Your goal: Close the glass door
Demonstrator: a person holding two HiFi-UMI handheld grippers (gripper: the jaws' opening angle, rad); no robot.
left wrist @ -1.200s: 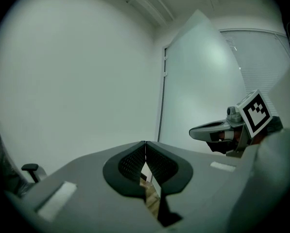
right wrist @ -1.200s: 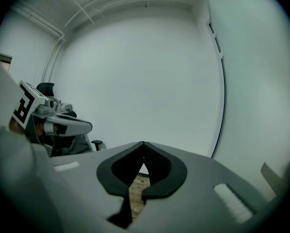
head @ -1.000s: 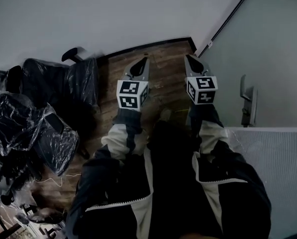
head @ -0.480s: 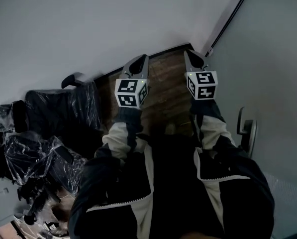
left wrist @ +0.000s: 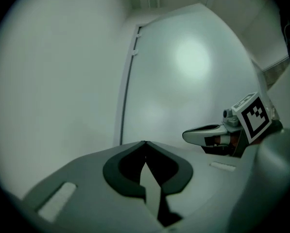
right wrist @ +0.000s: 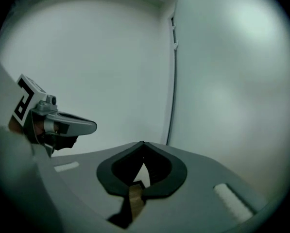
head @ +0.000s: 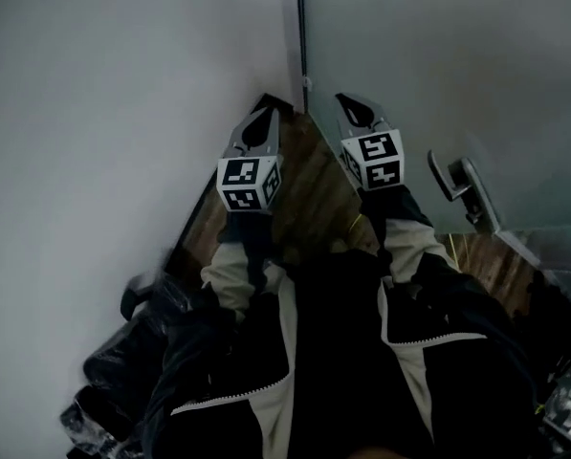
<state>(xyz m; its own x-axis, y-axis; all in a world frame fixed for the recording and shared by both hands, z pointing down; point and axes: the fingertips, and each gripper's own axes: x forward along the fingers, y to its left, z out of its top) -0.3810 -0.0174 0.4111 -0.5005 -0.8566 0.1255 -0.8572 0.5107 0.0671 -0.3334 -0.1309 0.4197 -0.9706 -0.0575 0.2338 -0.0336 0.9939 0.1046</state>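
Note:
The frosted glass door fills the right side of the head view, and its metal handle sticks out just right of my right hand. My right gripper is shut and empty, pointing at the corner where the door meets the white wall. My left gripper is beside it, shut and empty too. In the left gripper view the left gripper faces the door pane. In the right gripper view the right gripper faces the door's dark edge strip. Neither gripper touches the door.
Wooden floor shows between the grippers and the person's dark jacket. Plastic-wrapped office chairs stand at the lower left against the wall. More wrapped items sit at the lower right behind the glass.
The view has swung right: the chairs slid to the lower left, the glass door and handle came closer. Both grippers moved toward the wall-door corner, still shut.

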